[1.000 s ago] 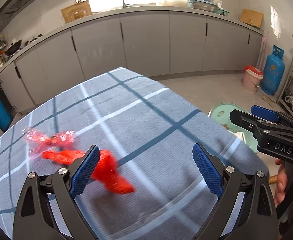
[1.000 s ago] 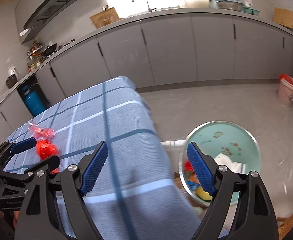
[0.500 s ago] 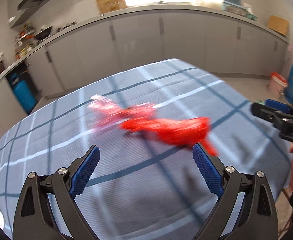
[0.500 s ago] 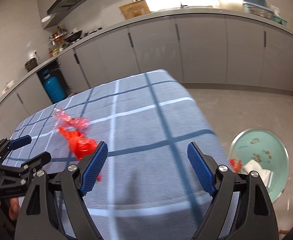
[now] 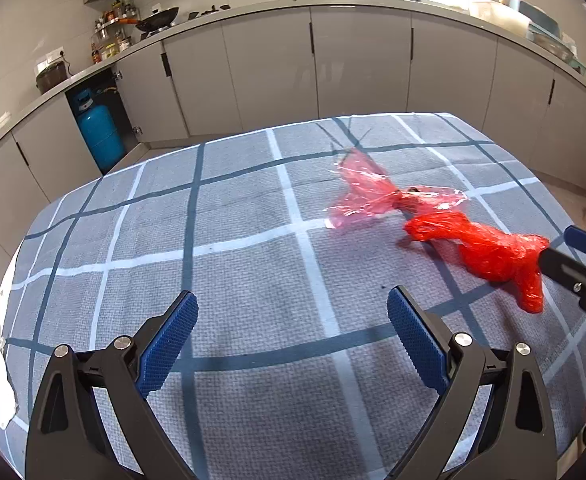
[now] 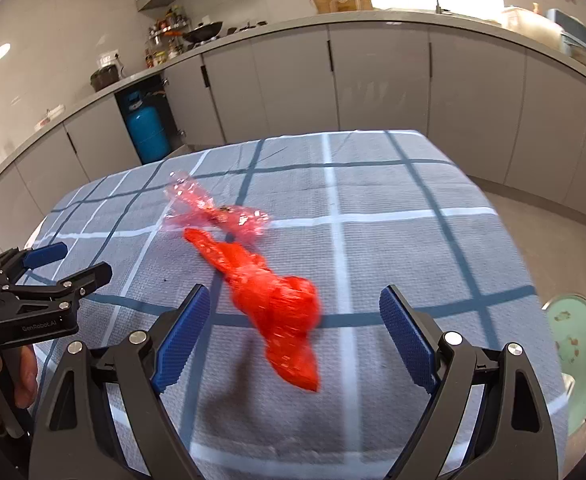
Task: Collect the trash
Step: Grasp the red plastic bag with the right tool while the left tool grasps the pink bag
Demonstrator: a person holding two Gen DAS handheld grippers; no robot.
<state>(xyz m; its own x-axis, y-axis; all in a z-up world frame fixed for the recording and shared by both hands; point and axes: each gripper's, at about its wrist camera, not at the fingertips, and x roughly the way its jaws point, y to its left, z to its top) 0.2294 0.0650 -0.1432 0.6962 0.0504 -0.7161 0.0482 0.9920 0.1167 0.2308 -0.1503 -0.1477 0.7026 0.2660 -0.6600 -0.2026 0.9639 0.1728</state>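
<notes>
Right wrist alone shows green bin [image 6: 581,364]; red bag [image 6: 273,300] between gripper fingers.

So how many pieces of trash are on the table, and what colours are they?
Bright red crumpled plastic bag: 1
See-through pink wrapper: 1
Total: 2 pieces, both lying on the checked tablecloth, close together. Neither gripper holds anything: left gripper and right gripper are both open.
</notes>
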